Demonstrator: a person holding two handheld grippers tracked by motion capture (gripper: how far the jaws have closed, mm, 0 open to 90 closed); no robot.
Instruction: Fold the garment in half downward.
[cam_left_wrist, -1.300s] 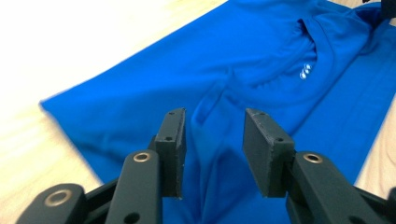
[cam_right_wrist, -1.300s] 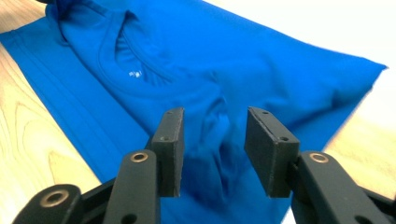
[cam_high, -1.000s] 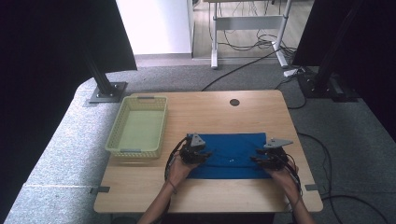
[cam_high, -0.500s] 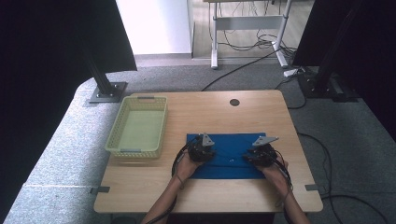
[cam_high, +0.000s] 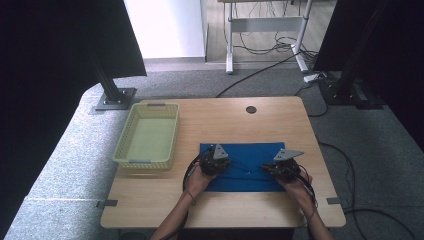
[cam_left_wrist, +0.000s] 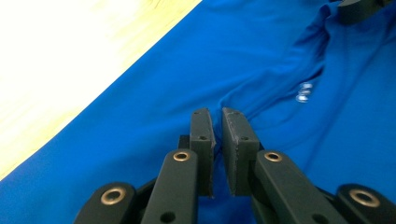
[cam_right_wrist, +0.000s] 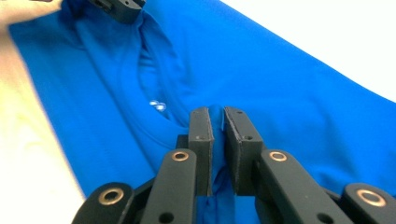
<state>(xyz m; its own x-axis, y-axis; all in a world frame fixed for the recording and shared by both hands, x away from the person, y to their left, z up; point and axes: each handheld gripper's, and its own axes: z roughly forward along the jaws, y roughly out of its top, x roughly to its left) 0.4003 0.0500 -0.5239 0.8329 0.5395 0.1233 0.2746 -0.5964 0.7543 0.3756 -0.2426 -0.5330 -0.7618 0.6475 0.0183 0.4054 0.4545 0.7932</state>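
Lab: black camera stands (cam_high: 112, 87), floor cables (cam_high: 260, 47)

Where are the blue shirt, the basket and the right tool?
blue shirt (cam_high: 245, 152), high view, far flat part.
basket (cam_high: 144, 160), high view, near rim.
right tool (cam_right_wrist: 218, 114), right gripper view, between its tips.

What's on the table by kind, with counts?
Blue garment: 1
Yellow-green basket: 1
Grippers: 2, left gripper and right gripper, each with fingers pinched on the garment
Total: 4
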